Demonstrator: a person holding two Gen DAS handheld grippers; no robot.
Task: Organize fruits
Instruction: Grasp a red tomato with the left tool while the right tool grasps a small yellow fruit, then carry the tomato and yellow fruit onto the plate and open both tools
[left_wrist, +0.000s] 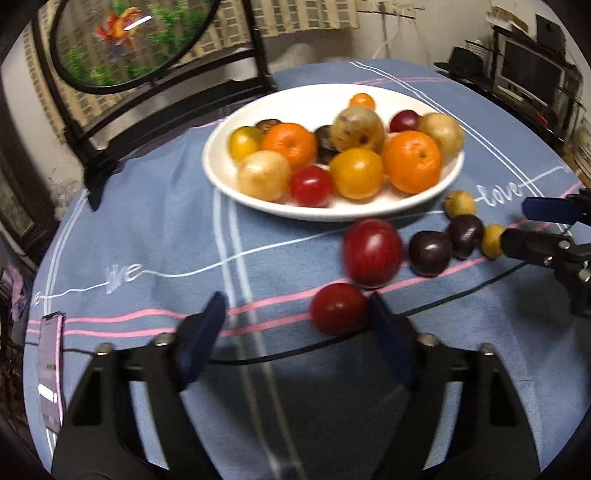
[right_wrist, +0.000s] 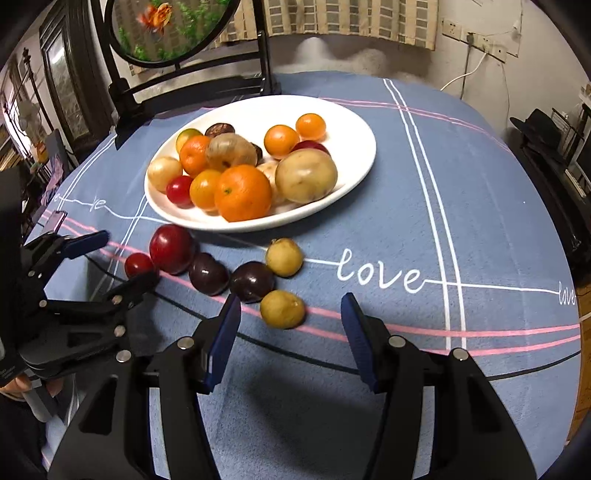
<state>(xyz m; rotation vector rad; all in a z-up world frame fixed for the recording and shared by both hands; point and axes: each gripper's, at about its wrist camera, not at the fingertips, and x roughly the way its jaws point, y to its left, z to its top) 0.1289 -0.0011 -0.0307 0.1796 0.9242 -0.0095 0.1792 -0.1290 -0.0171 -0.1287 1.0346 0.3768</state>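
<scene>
Left gripper: black plastic frame, two wide triangular arms with cut-out slots, silver round screws on top of each arm, dark blue flat pads on the fingers. Right gripper: same build, black arms, silver screws, blue ribbed pads on its fingers. A thin black cable ran off the left one. A hand showed at its handle, grey sleeve below.

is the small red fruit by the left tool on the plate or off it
Off. The small red fruit lies on the blue tablecloth, in front of the white plate, beside one finger of the left tool.
</scene>
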